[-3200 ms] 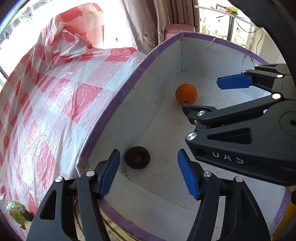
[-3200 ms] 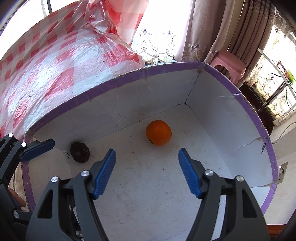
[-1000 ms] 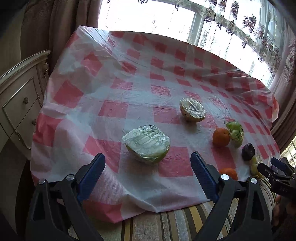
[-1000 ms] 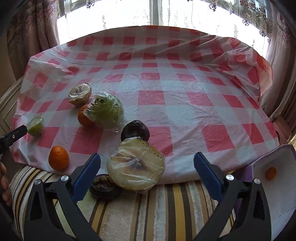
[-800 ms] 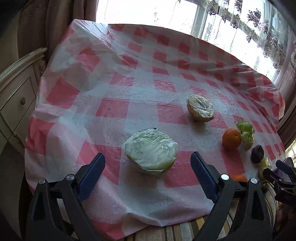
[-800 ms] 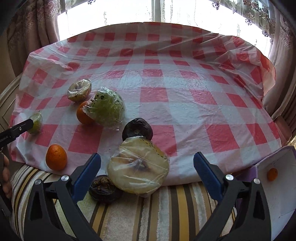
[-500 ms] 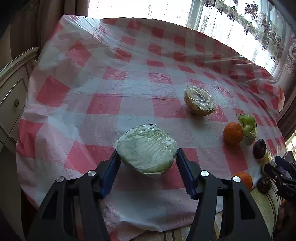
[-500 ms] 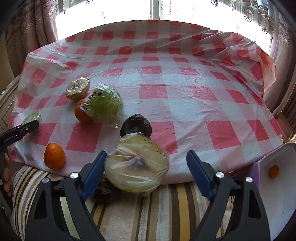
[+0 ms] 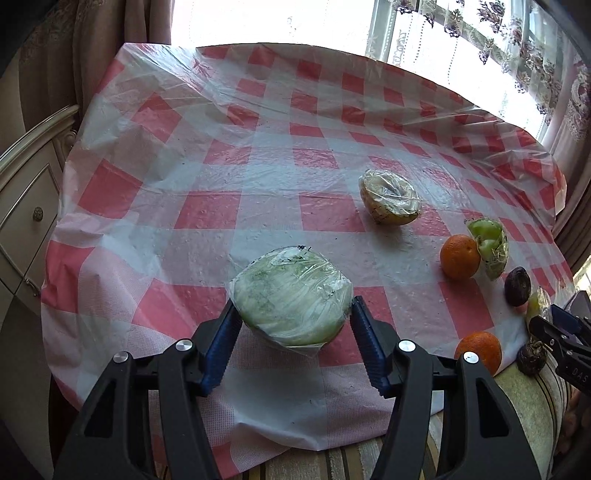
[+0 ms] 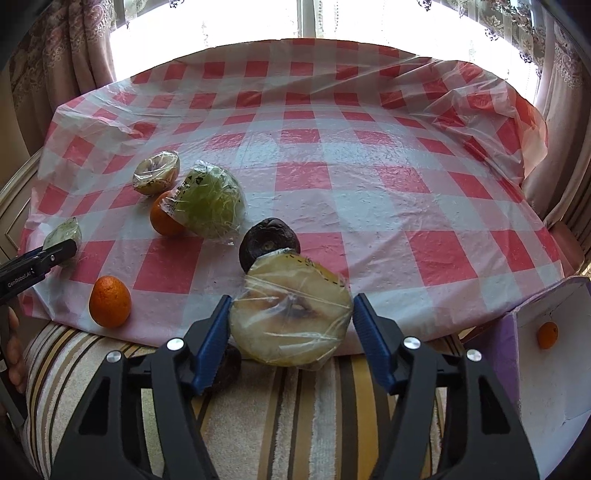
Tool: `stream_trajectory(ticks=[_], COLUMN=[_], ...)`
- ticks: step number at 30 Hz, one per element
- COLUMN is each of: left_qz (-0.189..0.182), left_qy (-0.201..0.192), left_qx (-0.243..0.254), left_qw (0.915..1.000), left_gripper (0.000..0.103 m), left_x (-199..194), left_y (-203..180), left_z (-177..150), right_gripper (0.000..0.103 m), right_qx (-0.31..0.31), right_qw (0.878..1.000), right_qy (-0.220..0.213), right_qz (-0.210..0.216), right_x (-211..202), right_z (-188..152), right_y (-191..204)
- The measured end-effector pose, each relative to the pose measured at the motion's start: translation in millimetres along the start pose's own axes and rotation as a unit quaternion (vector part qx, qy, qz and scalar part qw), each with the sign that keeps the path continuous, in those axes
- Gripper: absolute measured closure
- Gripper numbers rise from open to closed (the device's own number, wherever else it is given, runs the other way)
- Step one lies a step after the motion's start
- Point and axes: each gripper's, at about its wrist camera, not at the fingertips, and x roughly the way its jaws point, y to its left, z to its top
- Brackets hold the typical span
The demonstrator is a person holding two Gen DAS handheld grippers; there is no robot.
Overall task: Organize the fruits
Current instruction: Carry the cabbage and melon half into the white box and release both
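Closing both claws at once now: half a second ago they were wider. My left gripper point(image 9: 295, 334) pinches the wrapped green melon half point(image 9: 291, 295) near the tablecloth's point(image 9: 258, 155) front edge, and my right gripper point(image 10: 291, 325) squeezes the wrapped yellow half point(image 10: 291, 314) overhanging that edge, both held low and level. Box point(image 10: 546, 354) next, I'd guess.

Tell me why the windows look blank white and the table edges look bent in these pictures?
Left wrist view: the window is overexposed by daylight, and glare streaks the tablecloth. Right wrist view: the fisheye lens curves the tablecloth's edges.
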Motion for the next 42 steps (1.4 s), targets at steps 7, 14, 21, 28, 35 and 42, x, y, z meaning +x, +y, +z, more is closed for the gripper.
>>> stream_trajectory(ticks=[7, 14, 21, 28, 35, 42], left_qz=[0.012, 0.004, -0.017, -0.049, -0.088, -0.14], left_qy=[-0.022, -0.035, -0.039, -0.037, -0.034, -0.02], left_qx=[0.021, 0.037, 0.067, 0.109, 0.163, 0.223], left_qw=[0.9995, 0.9987, 0.9968, 0.9922, 0.9821, 0.9644], left_gripper=[0.045, 0.045, 0.045, 0.045, 0.045, 0.045], left_x=[-15.3, -29.4, -36.9, -39.8, -42.2, -42.5], left_y=[-9.6, -22.3, -53.0, -98.8, -160.4, -231.0], left_z=[1.1, 3.3, 3.5, 3.2, 1.7, -9.0], right_gripper=[0.039, 0.039, 0.039, 0.039, 0.039, 0.039], right_qx=[0.029, 0.044, 0.057, 0.081, 0.119, 0.157], right_qw=[0.999, 0.999, 0.997, 0.996, 0.991, 0.984], right_qy=[-0.006, -0.02, -0.034, -0.043, -0.049, -0.044], right_qz=[0.013, 0.024, 0.024, 0.008, -0.029, -0.075], right_x=[-5.8, -18.8, -37.7, -56.7, -70.4, -77.0], right_z=[-2.9, -0.6, -0.5, -4.1, -9.6, -21.1], right_y=[-14.5, -26.5, -43.8, -83.9, -144.8, -210.4])
